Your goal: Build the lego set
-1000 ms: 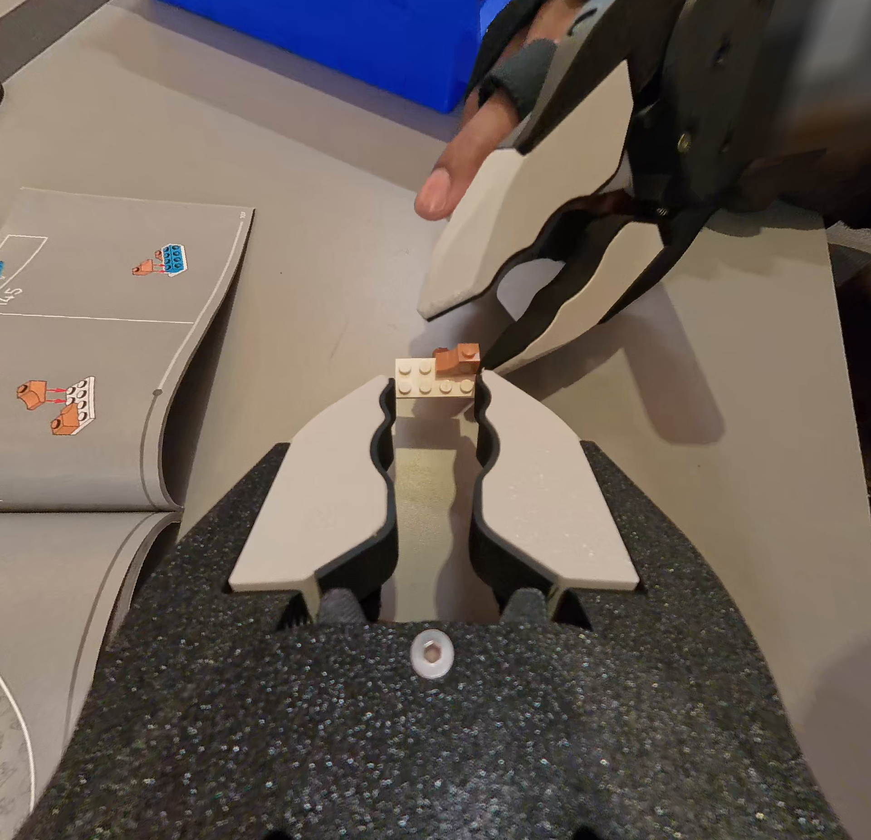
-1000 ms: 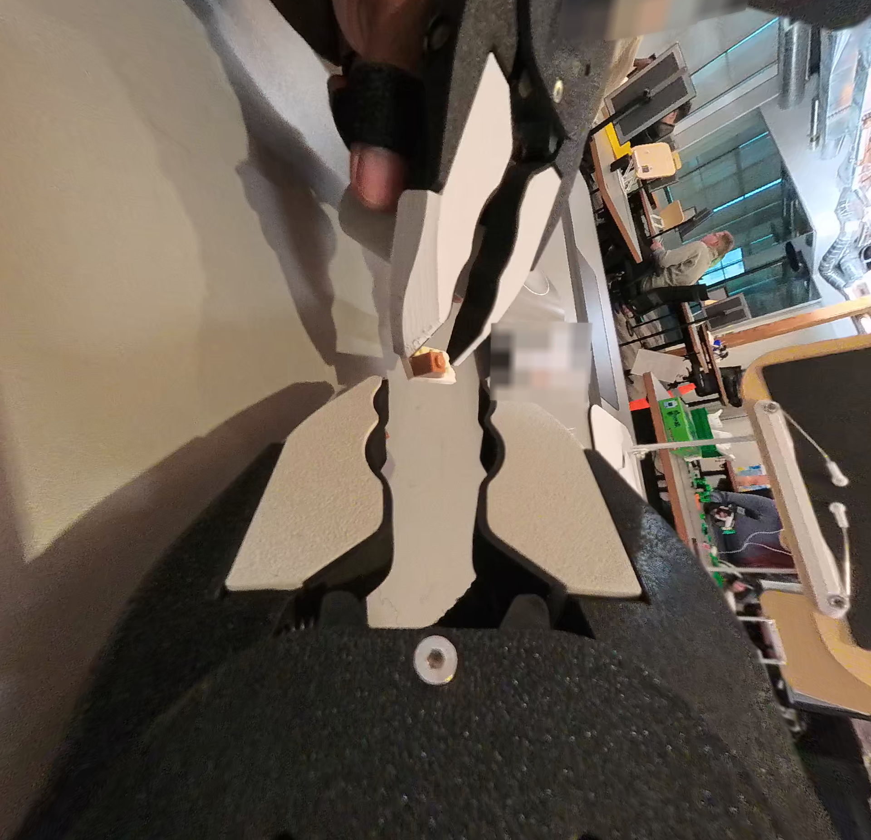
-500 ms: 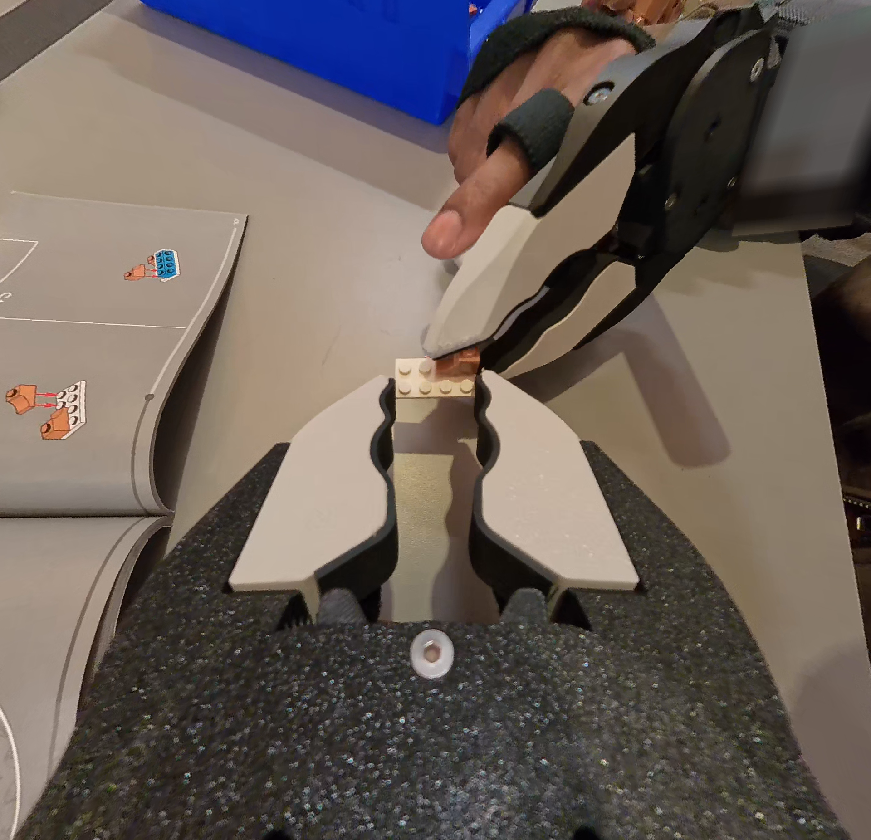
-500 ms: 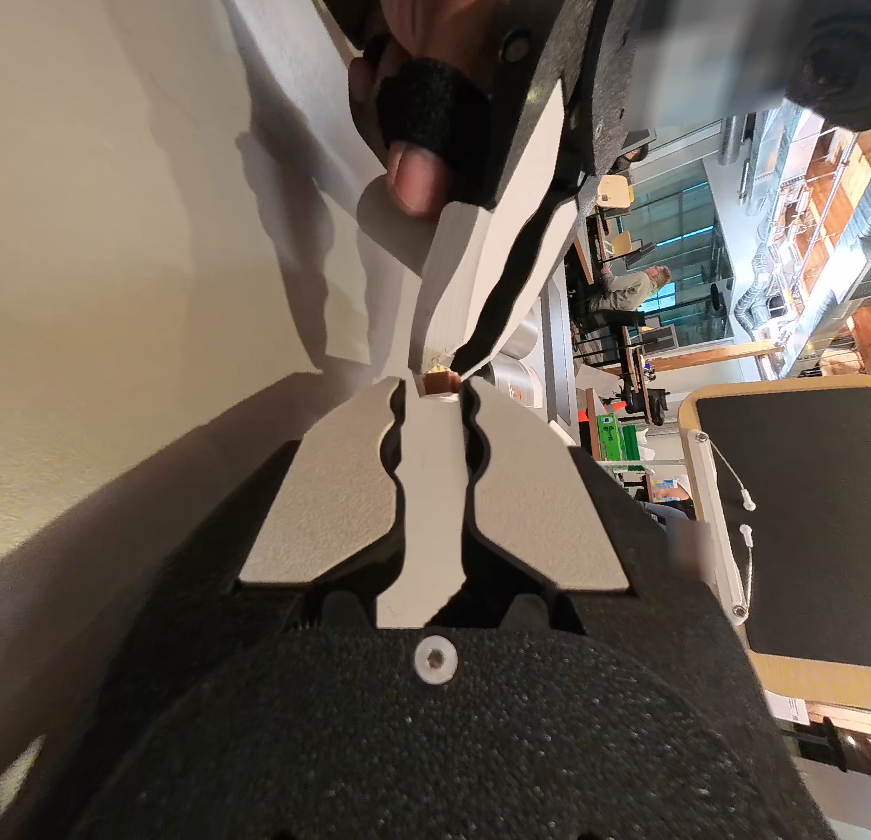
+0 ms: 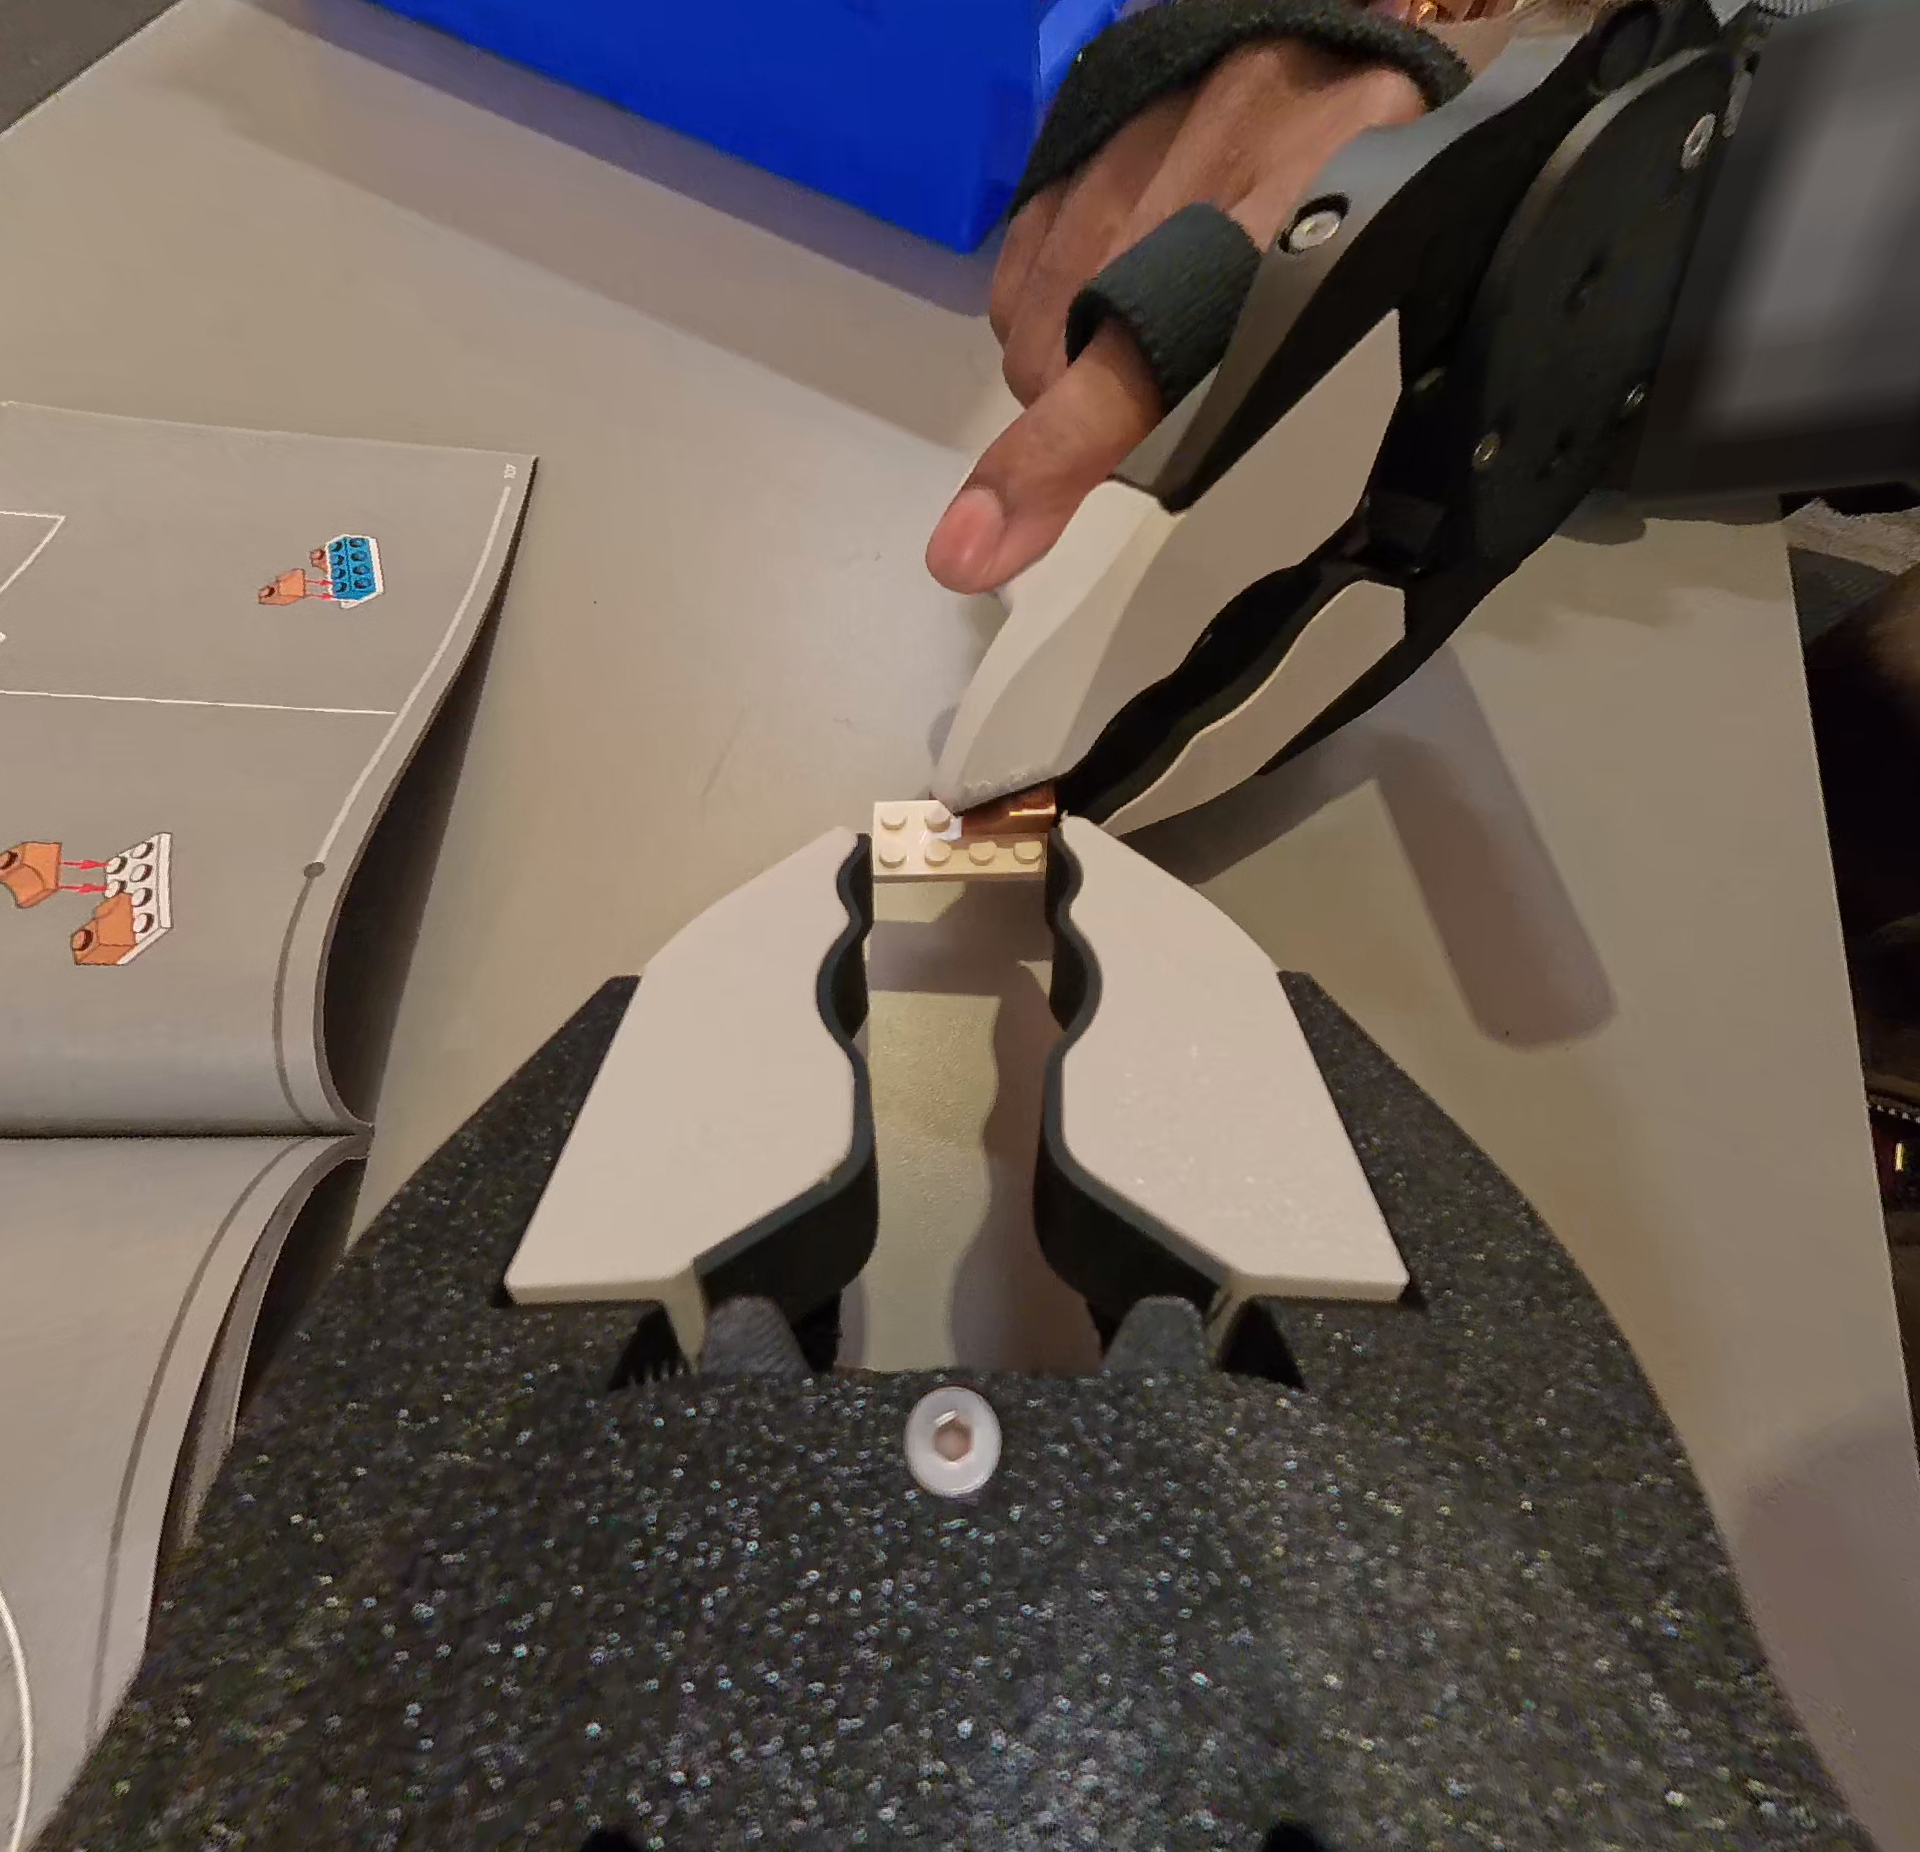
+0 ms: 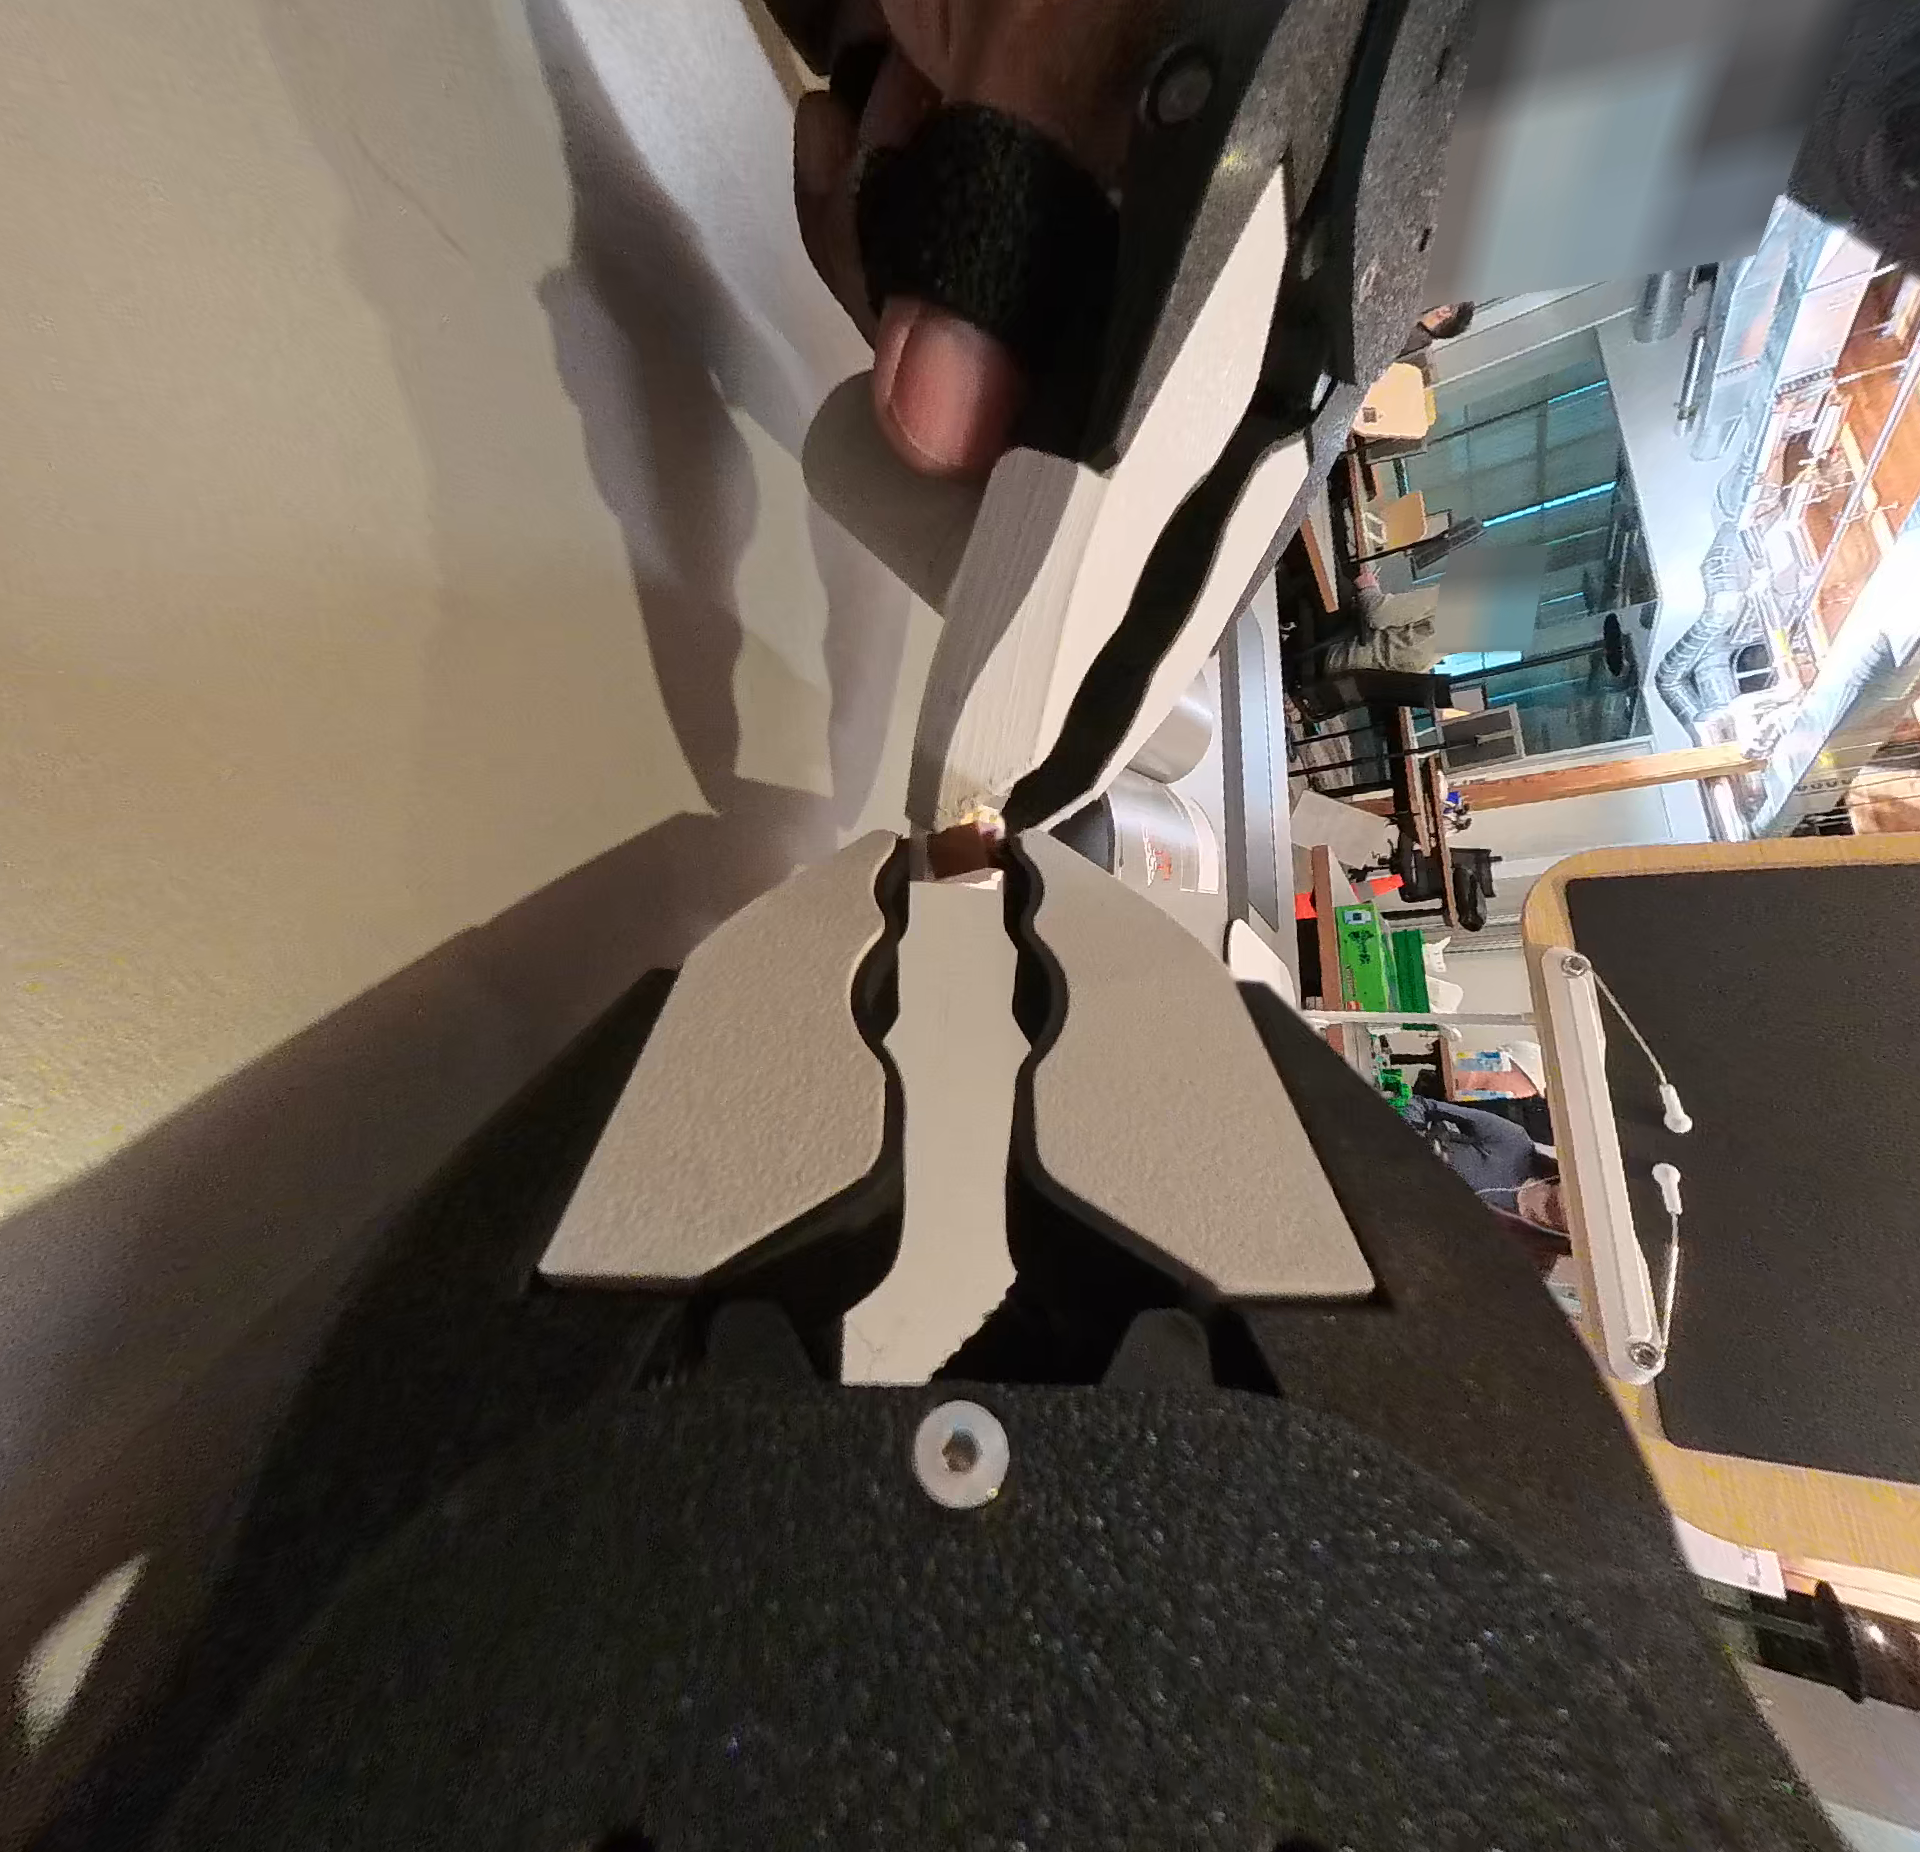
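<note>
In the left wrist view, my left gripper (image 5: 961,852) is shut on a tan studded plate (image 5: 925,857) and holds it flat just above the grey table. A small brown brick (image 5: 1008,820) sits on the plate's far right studs. My right gripper (image 5: 1013,800) comes in from the upper right with its fingertips closed on the brown brick. In the right wrist view, my right gripper (image 6: 958,852) grips the brown brick (image 6: 956,852). There the left gripper (image 6: 971,815) reaches down from above to meet it. Most of the plate is hidden in this view.
An open instruction booklet (image 5: 208,763) lies on the table at the left. A blue bin (image 5: 727,57) stands at the back. The table's right edge (image 5: 1808,763) is close to the right gripper. A black board with a wooden rim (image 6: 1714,1127) shows in the right wrist view. Less than 4 cm separates the two grippers' tips.
My right gripper was open above the plate. It has come down and closed on the brown brick. My left gripper and the plate have stayed put.
</note>
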Demonstrator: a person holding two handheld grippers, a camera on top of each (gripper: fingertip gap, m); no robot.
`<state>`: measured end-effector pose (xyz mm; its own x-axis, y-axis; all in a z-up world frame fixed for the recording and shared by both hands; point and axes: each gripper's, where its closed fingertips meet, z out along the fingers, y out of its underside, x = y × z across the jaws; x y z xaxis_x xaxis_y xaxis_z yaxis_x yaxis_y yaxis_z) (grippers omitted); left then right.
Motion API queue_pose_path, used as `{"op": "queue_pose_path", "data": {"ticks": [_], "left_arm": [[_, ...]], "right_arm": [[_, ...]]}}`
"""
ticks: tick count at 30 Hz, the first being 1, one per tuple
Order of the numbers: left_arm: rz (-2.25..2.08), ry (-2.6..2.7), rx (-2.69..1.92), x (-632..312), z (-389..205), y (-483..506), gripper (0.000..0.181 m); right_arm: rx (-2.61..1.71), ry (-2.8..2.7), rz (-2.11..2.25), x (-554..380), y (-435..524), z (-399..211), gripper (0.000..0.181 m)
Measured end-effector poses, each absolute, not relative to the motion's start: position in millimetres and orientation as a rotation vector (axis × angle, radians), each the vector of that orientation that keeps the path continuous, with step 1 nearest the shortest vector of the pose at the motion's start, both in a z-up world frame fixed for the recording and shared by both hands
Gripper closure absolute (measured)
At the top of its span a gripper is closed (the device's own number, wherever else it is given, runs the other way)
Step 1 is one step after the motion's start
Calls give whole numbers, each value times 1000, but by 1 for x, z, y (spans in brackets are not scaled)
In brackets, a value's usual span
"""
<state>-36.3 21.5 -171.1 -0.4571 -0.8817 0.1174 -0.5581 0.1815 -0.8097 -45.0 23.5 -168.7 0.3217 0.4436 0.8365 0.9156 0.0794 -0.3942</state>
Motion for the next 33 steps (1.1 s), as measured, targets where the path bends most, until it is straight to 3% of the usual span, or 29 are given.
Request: {"op": "queue_pose_path", "data": {"ticks": [23, 27, 33], "left_arm": [[-1338, 2037, -1352, -35, -163, 19, 149], [-1373, 1964, -1371, -32, -154, 26, 132], [-1438, 1951, -1359, -33, -149, 21, 127]], "right_arm": [[-1569, -1253, -547, -41, 22, -160, 166], [-1565, -1174, -496, -37, 22, -150, 166], [-1557, -1054, -373, -35, 22, -136, 166]]}}
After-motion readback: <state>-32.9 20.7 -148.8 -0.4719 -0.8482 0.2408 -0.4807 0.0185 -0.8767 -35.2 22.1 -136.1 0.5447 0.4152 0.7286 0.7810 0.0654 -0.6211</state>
